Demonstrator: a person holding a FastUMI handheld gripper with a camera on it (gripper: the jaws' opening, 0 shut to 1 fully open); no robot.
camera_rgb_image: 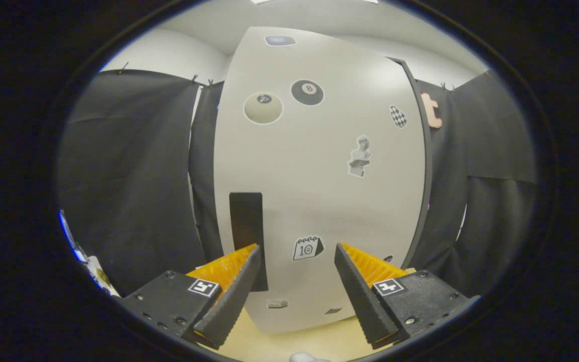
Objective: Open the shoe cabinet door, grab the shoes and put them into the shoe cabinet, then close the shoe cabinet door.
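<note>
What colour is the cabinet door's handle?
Black, a vertical handle on the pale door, in the gripper view.

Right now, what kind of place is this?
Likely a staged recording booth, not a home: black cloth walls hang behind a white cabinet door with stickers and a dark handle. Open tongs face the door.

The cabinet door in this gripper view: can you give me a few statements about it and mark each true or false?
1. The cabinet door is shut. True.
2. The gripper is clamped on the dark handle. False: its fingers are spread apart and hold nothing; the handle lies just beyond the left finger.
3. Stickers dot the door, among them an eight-ball sticker. True.
4. A shoe sits between the fingers. False: between them is only the door, with a calendar sticker.
</note>
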